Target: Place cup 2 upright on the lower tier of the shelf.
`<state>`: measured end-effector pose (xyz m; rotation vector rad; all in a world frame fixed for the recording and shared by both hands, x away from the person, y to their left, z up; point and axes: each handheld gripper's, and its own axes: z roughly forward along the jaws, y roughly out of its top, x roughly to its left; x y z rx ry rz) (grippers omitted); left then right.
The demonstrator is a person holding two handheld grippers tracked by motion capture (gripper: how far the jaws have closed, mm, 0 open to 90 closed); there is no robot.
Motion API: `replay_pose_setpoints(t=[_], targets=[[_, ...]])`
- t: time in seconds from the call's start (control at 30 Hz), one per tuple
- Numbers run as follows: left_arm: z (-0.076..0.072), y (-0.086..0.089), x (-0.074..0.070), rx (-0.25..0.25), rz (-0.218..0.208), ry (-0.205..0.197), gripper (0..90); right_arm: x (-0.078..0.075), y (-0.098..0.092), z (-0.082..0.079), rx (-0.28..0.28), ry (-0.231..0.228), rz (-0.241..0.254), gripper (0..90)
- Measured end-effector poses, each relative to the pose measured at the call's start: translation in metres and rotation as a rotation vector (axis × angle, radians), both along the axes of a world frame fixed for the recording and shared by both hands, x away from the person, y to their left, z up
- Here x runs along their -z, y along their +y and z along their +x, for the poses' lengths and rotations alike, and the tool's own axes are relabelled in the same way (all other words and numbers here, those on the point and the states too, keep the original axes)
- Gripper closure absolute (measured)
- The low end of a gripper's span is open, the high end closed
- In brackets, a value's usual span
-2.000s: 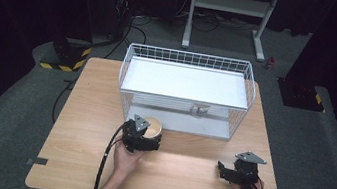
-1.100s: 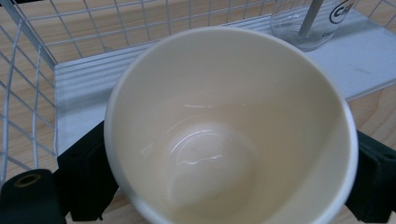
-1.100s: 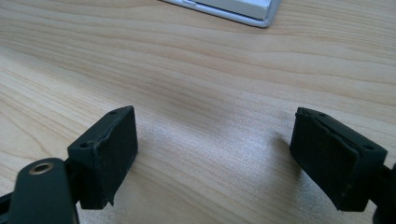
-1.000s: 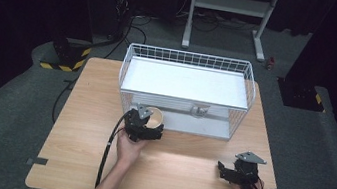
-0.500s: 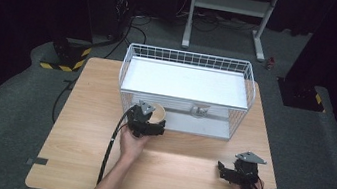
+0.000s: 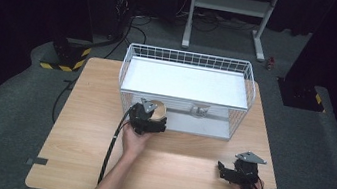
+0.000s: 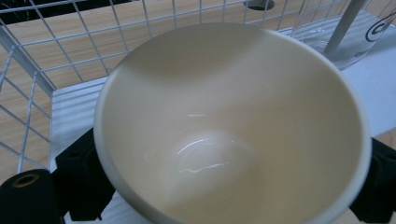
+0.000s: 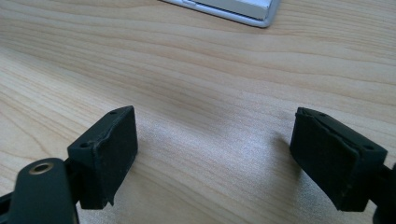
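A light wooden table [image 6: 83, 112] with a pale grain stands on a dark grey carpeted floor [image 6: 9, 101]. Small grey tabs [image 6: 36, 161] stick out at its near corners. The room beyond is dark, its far side lost in black. At the far middle stands a white metal frame [image 6: 230, 5] on two feet, with loose cables on the floor just beside it. To the far left a black stand rests on a base with yellow and black hazard stripes [image 6: 65, 61], and black cables [image 6: 115, 31] run from it along the floor. A dark flat base [image 6: 300, 94] lies to the far right. Light falls on the table from above.
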<state>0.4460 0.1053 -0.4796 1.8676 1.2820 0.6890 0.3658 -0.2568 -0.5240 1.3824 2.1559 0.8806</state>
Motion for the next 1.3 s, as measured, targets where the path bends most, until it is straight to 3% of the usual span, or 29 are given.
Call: replay_pose_setpoints(t=[0.37,0.77,1.07,1.3], targets=[[0.0037,-0.0008,0.0045,-0.003,0.011,-0.032,8.8,0.0,0.0001,-0.0001,0.002,0.001,0.0,15.0],[0.0032,0.0003,0.0038,-0.002,0.004,-0.028,8.6,0.0001,0.0,0.0,-0.001,-0.001,-0.001,15.0],[0.0015,0.0006,0.0029,-0.003,0.004,0.0,4.5,0.0,0.0001,-0.0001,0.002,0.001,0.0,15.0],[-0.0019,0.0024,0.0016,0.0,0.011,-0.011,4.3,0.0001,-0.0001,0.0,0.0,-0.001,-0.002,15.0]])
